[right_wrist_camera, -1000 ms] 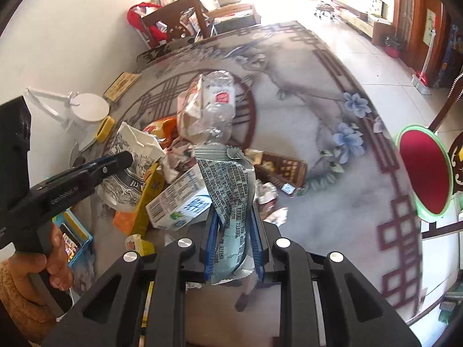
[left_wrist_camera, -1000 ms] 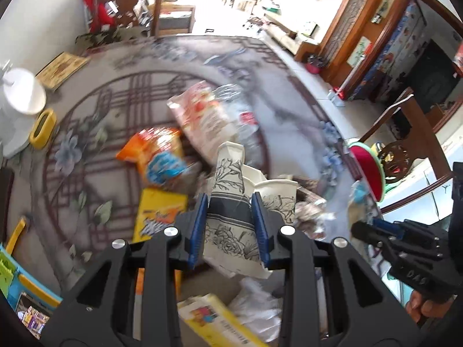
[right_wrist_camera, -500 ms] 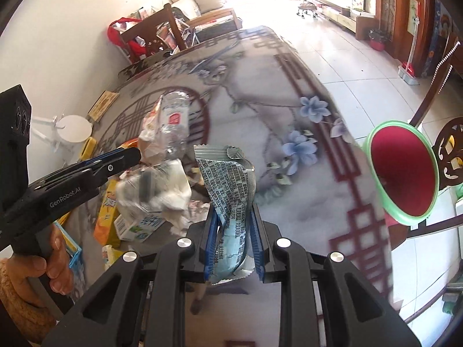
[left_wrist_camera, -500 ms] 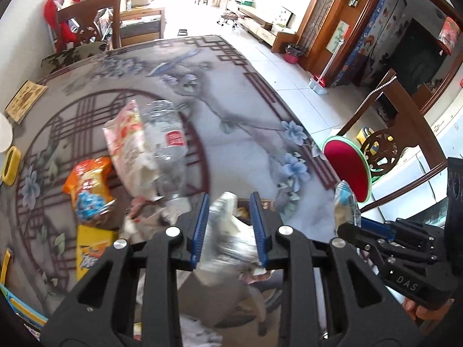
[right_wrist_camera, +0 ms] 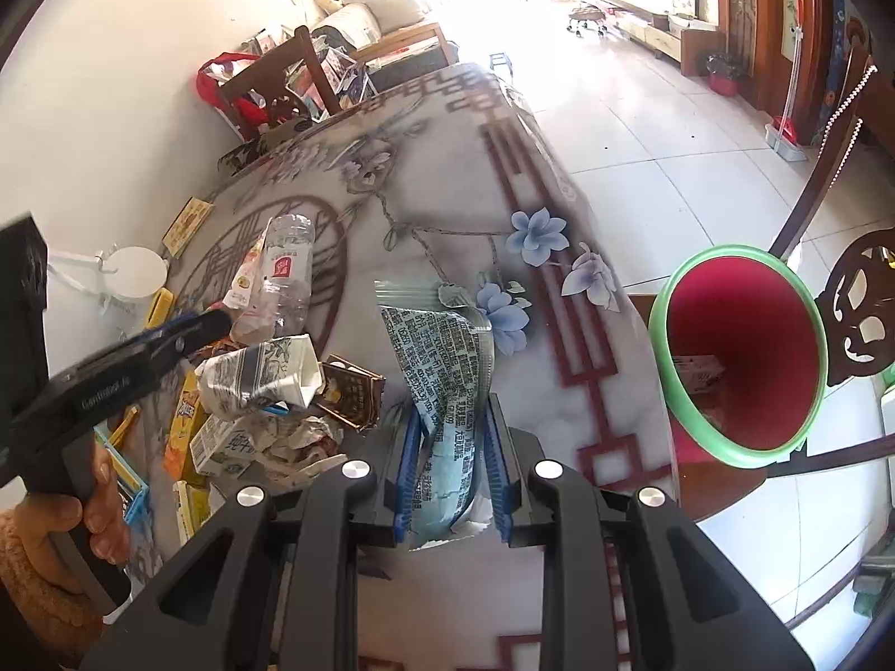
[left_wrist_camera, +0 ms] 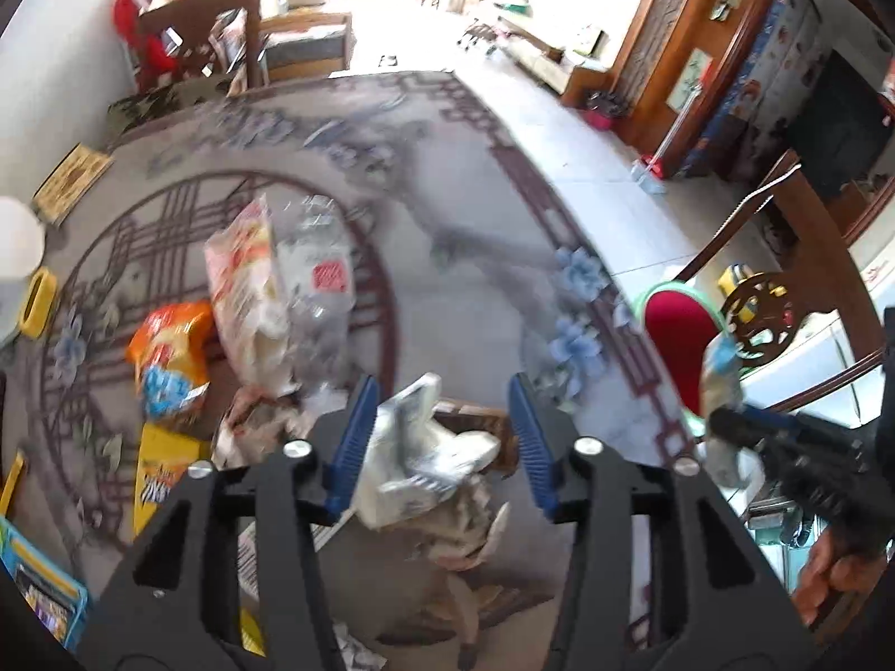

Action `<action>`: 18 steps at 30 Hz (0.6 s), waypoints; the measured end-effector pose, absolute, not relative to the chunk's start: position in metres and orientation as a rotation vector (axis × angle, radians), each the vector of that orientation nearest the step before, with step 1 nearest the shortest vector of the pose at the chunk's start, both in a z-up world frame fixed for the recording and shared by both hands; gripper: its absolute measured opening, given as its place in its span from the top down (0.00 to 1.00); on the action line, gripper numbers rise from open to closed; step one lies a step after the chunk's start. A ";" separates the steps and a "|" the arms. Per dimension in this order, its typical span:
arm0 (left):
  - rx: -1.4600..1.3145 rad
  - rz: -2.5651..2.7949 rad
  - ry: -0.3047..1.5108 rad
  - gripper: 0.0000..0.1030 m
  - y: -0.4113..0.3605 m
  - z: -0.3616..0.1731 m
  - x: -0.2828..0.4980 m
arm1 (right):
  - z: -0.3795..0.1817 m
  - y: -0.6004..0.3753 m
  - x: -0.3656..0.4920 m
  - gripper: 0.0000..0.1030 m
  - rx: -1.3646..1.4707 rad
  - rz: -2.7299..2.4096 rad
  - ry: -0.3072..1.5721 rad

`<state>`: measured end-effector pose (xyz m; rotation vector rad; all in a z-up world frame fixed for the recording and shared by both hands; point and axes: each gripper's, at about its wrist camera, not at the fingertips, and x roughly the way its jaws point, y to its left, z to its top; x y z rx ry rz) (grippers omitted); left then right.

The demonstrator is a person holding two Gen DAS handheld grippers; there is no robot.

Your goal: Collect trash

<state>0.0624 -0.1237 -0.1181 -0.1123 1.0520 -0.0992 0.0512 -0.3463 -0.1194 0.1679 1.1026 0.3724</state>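
Note:
My left gripper [left_wrist_camera: 442, 442] is open, and a crumpled patterned paper cup [left_wrist_camera: 419, 464] lies between its jaws, over the trash pile; the cup also shows in the right wrist view [right_wrist_camera: 257, 374]. My right gripper [right_wrist_camera: 450, 469] is shut on a blue and silver snack wrapper [right_wrist_camera: 447, 386] and holds it above the table near its right edge. A red bin with a green rim [right_wrist_camera: 738, 358] stands beside the table, to the right of the wrapper, with a scrap inside. It also shows in the left wrist view [left_wrist_camera: 677, 346].
On the patterned table [right_wrist_camera: 447, 179] lie a clear plastic bottle [right_wrist_camera: 282, 274], a white bag [left_wrist_camera: 246, 291], an orange snack bag [left_wrist_camera: 168, 352], a yellow box [left_wrist_camera: 162, 469], a milk carton [right_wrist_camera: 224, 442] and a brown box [right_wrist_camera: 349, 391]. A wooden chair [right_wrist_camera: 861, 302] stands right of the bin.
My left gripper has opened and let go of the paper cup, which now rests loose on the pile. My right gripper has carried the wrapper right, closer to the red bin.

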 end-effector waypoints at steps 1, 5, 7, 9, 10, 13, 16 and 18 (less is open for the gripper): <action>-0.104 -0.088 1.065 0.48 -0.123 -0.122 0.061 | -0.121 -0.346 0.052 0.79 0.166 0.382 1.111; -0.107 -0.059 1.133 0.36 -0.120 -0.144 0.053 | -0.123 -0.345 0.054 0.78 0.151 0.413 1.121; -0.125 -0.025 1.144 0.33 -0.117 -0.152 0.051 | -0.123 -0.346 0.056 0.78 0.144 0.425 1.119; -0.141 0.001 1.157 0.32 -0.113 -0.159 0.052 | -0.122 -0.346 0.057 0.78 0.141 0.431 1.120; -0.145 0.003 1.157 0.33 -0.112 -0.161 0.053 | -0.122 -0.347 0.058 0.78 0.140 0.433 1.120; -0.133 0.005 1.178 0.39 -0.113 -0.167 0.060 | -0.121 -0.348 0.058 0.78 0.140 0.438 1.116; -0.190 0.001 1.230 0.61 -0.109 -0.175 0.065 | -0.118 -0.351 0.058 0.78 0.146 0.438 1.106; -0.199 -0.001 1.222 0.61 -0.109 -0.173 0.065 | -0.117 -0.356 0.058 0.77 0.154 0.431 1.101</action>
